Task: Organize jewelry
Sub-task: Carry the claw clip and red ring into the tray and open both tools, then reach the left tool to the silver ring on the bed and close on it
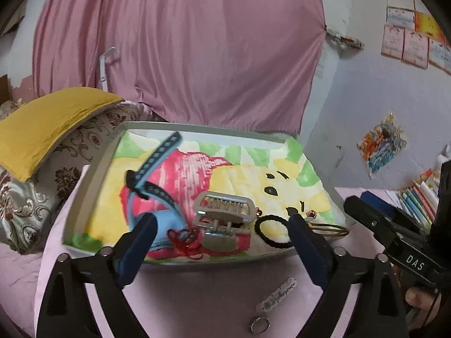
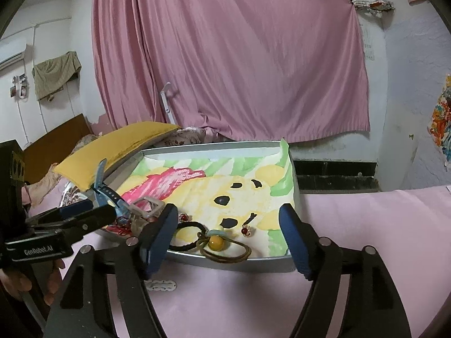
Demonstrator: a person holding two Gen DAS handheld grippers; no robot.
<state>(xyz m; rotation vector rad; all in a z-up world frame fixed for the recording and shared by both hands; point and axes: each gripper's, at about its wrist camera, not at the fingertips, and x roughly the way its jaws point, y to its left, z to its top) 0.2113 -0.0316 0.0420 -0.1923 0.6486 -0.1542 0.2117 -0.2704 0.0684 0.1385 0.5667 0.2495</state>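
Both grippers, left gripper (image 1: 222, 242) and right gripper (image 2: 229, 239), hang wide open and empty at the tray's near edge.
Probably poised for strays: the tray (image 2: 225, 262) holds watch (image 1: 153, 177), claw clip (image 1: 222, 217), black hair tie (image 1: 272, 231) and bead loop (image 2: 217, 243); a snap clip (image 1: 277, 295) and ring (image 1: 260, 325) lie outside on pink cloth.

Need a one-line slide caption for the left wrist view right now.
Open left gripper faces the tray holding a hair claw; ring and snap clip lie outside.
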